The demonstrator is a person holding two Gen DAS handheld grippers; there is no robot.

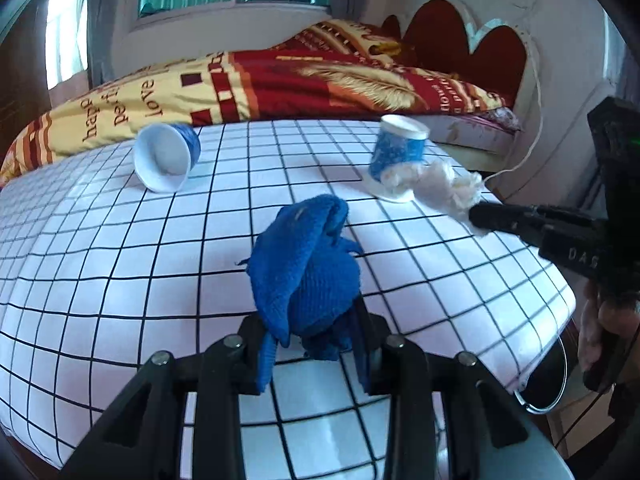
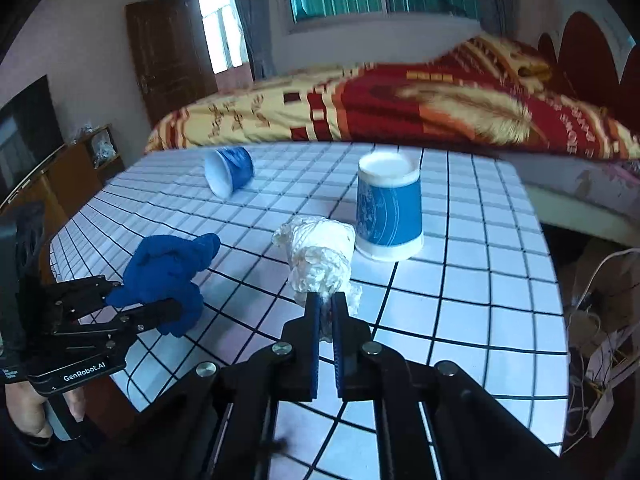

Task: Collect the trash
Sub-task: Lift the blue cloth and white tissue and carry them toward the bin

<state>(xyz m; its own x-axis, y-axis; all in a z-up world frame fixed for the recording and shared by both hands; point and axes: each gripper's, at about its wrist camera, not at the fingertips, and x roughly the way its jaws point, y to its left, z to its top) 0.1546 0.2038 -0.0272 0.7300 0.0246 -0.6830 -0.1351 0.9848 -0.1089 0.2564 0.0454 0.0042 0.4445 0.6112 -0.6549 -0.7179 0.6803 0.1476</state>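
A: Panel one, from the left wrist. We see the left gripper [image 1: 316,344] with its jaws narrowed onto a bunched blue cloth [image 1: 308,264], which stands up from between the fingers above the grid-patterned table [image 1: 120,280].

B: And the cloth is clamped, not merely lying there?

A: The fabric fills the gap between the fingers and hangs down on either side of them, so we read it as gripped.

B: Panel two, from the right wrist. The right gripper [image 2: 326,304] has its jaws almost together, pinching the near end of a crumpled white paper wad [image 2: 320,256]. The rest of the wad juts forward past the fingertips.

A: Where does the remaining trash lie?

B: Just beyond the wad and slightly to the right of the right gripper stands an upside-down blue paper cup [image 2: 390,212], rim on the table. Farther ahead and to the left, a second blue cup [image 2: 229,171] lies on its side, its mouth turned toward us.

A: From the left gripper, the tipped cup sits ahead to the left, the inverted one ahead to the right, touching or just beside the wad; we cannot tell which.

B: Beyond the table's far edge we see a bed with a red and yellow blanket [image 1: 280,76].
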